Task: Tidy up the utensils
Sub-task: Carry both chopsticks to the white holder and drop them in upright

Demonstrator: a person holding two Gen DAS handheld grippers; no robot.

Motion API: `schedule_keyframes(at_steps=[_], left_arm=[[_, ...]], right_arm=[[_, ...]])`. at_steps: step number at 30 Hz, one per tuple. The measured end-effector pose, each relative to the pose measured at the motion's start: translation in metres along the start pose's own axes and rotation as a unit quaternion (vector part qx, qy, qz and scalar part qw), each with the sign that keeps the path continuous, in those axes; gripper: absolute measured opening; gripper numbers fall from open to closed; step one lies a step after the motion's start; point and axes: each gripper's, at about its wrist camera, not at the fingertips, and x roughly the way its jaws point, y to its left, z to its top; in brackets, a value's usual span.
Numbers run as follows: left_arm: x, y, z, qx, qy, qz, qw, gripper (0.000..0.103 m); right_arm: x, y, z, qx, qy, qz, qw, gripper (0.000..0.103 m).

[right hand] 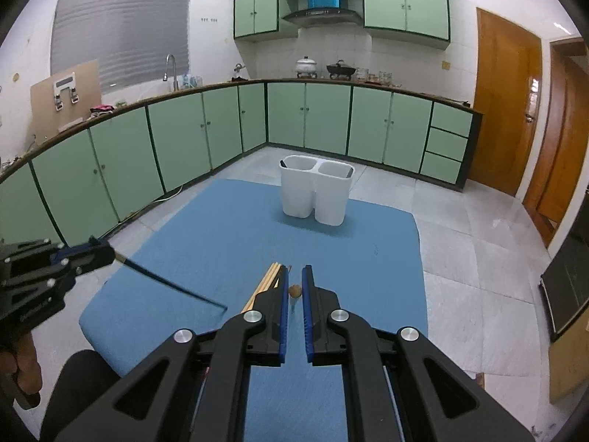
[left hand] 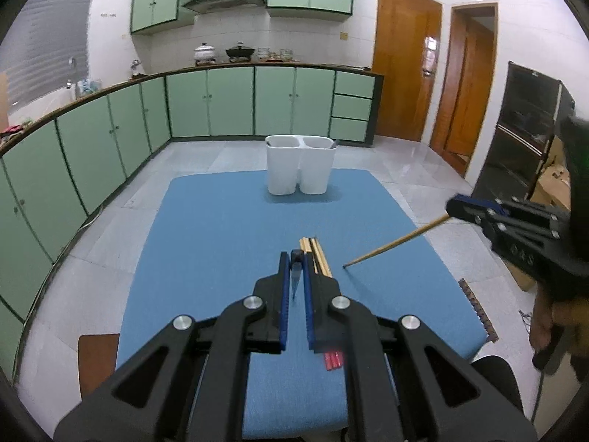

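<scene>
A white two-compartment utensil holder (left hand: 300,164) stands at the far end of the blue mat (left hand: 228,228); it also shows in the right wrist view (right hand: 314,189). My left gripper (left hand: 294,258) is shut on a dark chopstick (right hand: 173,283) that slants down to the mat. My right gripper (right hand: 294,272) is shut on a wooden chopstick (left hand: 395,245) whose tip touches the mat; I see its butt end (right hand: 294,290) between the fingers. A bundle of wooden chopsticks (left hand: 318,258) lies on the mat between the grippers, seen also in the right wrist view (right hand: 267,281).
Red-ended chopsticks (left hand: 332,361) lie near the mat's front edge. A brown serrated strip (left hand: 478,309) sticks out at the mat's right edge. Green cabinets (left hand: 221,103) run along the back and left. A dark shelf unit (left hand: 530,129) stands at the right.
</scene>
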Motion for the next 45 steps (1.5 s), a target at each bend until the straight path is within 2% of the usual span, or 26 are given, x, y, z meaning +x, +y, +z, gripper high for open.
schedule_keyframes(at_steps=[7, 15, 21, 30, 33, 38, 45], left_arm=[[0.017, 0.013, 0.049, 0.009, 0.026, -0.035, 0.999, 0.006], [0.037, 0.024, 0.118, 0.024, 0.012, -0.046, 0.9986, 0.006], [0.073, 0.026, 0.172, 0.028, 0.007, -0.045, 0.9986, 0.006], [0.146, 0.038, 0.272, -0.013, -0.014, -0.022, 0.9996, 0.006], [0.163, 0.037, 0.297, -0.019, -0.028, -0.013, 0.9994, 0.006], [0.195, 0.037, 0.313, -0.019, -0.047, -0.002, 0.9987, 0.006], [0.252, 0.044, 0.271, -0.026, -0.007, -0.008, 0.9996, 0.006]], right_arm=[[0.016, -0.016, 0.045, 0.0, 0.027, 0.008, 1.0, 0.007], [0.025, -0.027, 0.102, 0.006, 0.039, 0.019, 0.999, 0.007], [0.043, -0.033, 0.157, 0.016, 0.03, 0.012, 0.999, 0.007], [0.092, -0.06, 0.259, 0.057, -0.002, -0.016, 0.998, 0.007], [0.107, -0.07, 0.282, 0.068, -0.021, -0.022, 0.997, 0.007], [0.151, -0.087, 0.286, 0.073, -0.025, -0.043, 0.996, 0.007], [0.222, -0.107, 0.236, 0.089, 0.031, -0.047, 0.994, 0.006]])
